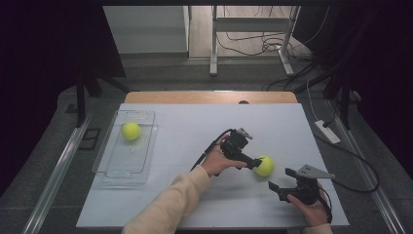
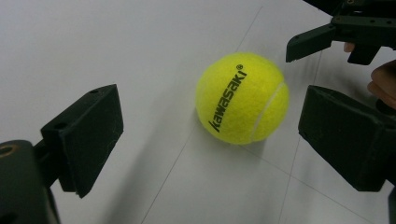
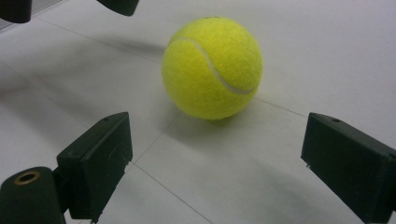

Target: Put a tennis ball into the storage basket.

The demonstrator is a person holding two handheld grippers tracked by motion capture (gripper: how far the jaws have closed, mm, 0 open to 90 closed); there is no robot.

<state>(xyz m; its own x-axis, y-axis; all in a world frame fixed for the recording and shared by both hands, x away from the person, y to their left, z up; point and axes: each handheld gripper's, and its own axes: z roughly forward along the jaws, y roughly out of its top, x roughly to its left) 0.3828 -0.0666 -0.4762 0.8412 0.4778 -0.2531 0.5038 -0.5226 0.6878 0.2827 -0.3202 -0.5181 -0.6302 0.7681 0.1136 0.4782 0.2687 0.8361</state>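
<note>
Left gripper [image 1: 254,164]: jaws spread wide, gripping nothing.
Tennis ball [image 1: 264,165]: on the table [image 1: 195,126], just ahead of the left gripper's jaws, not touched.
Right gripper [image 1: 281,179]: jaws open, empty, near the ball.
Second ball [image 1: 131,131]: in the clear tray [image 1: 109,165], well apart.

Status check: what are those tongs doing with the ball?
Left tongs open around yellow felt tennis ball, not touching. Right tongs open, nearby. Nothing in the way.
</note>
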